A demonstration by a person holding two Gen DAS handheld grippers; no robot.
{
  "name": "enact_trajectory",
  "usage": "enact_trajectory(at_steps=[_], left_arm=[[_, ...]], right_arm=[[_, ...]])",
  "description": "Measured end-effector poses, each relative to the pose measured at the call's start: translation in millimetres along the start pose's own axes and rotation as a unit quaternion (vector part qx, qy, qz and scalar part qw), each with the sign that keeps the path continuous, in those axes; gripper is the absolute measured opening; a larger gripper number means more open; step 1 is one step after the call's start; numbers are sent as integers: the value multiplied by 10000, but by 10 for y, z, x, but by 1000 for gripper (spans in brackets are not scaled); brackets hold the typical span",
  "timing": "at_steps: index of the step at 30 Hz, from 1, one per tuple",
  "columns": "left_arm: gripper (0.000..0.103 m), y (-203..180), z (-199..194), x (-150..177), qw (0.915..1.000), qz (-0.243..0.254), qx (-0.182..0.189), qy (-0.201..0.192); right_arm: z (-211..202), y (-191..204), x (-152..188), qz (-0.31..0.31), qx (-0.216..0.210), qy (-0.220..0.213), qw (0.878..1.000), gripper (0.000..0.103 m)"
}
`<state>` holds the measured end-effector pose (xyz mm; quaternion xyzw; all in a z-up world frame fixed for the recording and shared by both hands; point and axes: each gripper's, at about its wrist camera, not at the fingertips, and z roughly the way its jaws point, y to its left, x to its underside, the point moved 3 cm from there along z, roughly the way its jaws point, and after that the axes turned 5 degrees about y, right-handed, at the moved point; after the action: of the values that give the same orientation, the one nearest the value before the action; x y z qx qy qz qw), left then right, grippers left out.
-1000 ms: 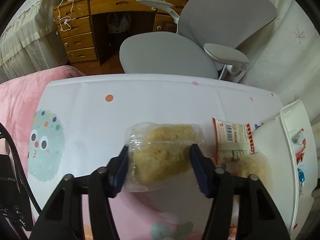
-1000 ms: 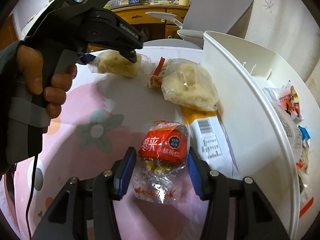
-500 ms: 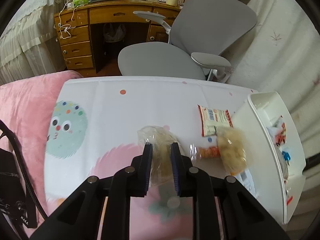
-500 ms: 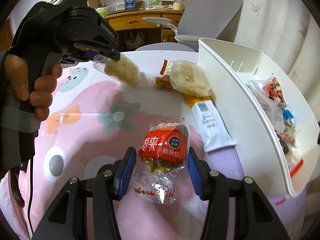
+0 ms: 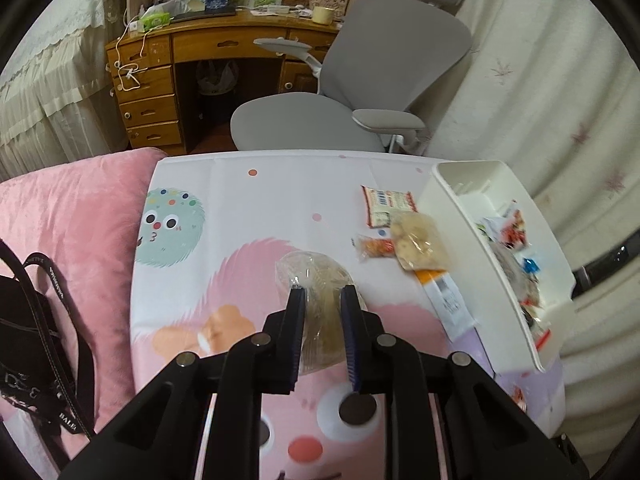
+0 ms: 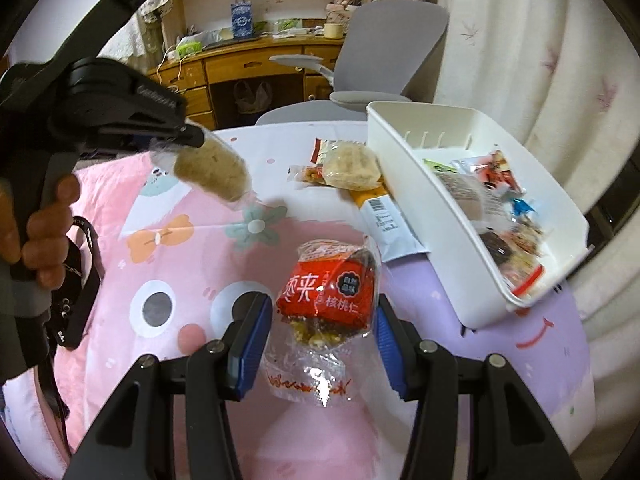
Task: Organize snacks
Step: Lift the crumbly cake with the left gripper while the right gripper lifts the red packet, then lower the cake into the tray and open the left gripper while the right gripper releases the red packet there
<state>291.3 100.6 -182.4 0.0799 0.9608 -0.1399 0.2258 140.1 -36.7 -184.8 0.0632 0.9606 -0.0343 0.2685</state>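
Left claw [image 5: 322, 326]: narrow, clamped on a clear-wrapped puffed rice cake [image 5: 320, 300], lifted off the surface [image 5: 240, 200]. Its own camera only gives the cake end-on between the fingers. The right view gives it side-on [image 6: 212, 170], hanging in the air out of the left claw [image 6: 188, 138], with its shadow on the cartoon-print cloth below and the person's hand [image 6: 40, 236] on the grip.

Right claw [image 6: 320, 322]: fairly wide, a red-label snack packet [image 6: 330, 296] between the pads; clear wrapper end trails back toward the camera. Pad contact with the packet not resolvable. The right claw does not appear in the left view.

Farther out, both views: a second rice cake [image 6: 352, 164] lying on a small orange snack pack [image 6: 306, 172] and a red-and-white packet [image 5: 384, 206], touching a long white-and-orange packet [image 6: 384, 220], all just beside the white bin [image 6: 420, 216]. Bin interior is much clearer from the right: mixed wrapped snacks [image 6: 500, 200] piled along it.

Left view only: pink cushion [image 5: 68, 220] and black strap [image 5: 56, 300] off the surface's left edge. Grey office chair [image 5: 360, 92] and wooden desk [image 5: 160, 80] beyond.
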Motion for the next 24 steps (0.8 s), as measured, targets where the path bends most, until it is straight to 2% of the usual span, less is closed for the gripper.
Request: enact_trajectory(at_steps=[12, 19, 24], left_arm=[[12, -416, -739, 292, 9975, 610, 353, -7], [12, -811, -965, 369, 9953, 840, 475, -106], [12, -1104, -1026, 374, 9959, 762, 447, -185]], right_arm=[[-584, -209, 49, 326, 92, -251, 9991, 51], [-779, -473, 8, 357, 123, -436, 9983, 51], [-799, -721, -36, 164, -7, -446, 9989, 51]])
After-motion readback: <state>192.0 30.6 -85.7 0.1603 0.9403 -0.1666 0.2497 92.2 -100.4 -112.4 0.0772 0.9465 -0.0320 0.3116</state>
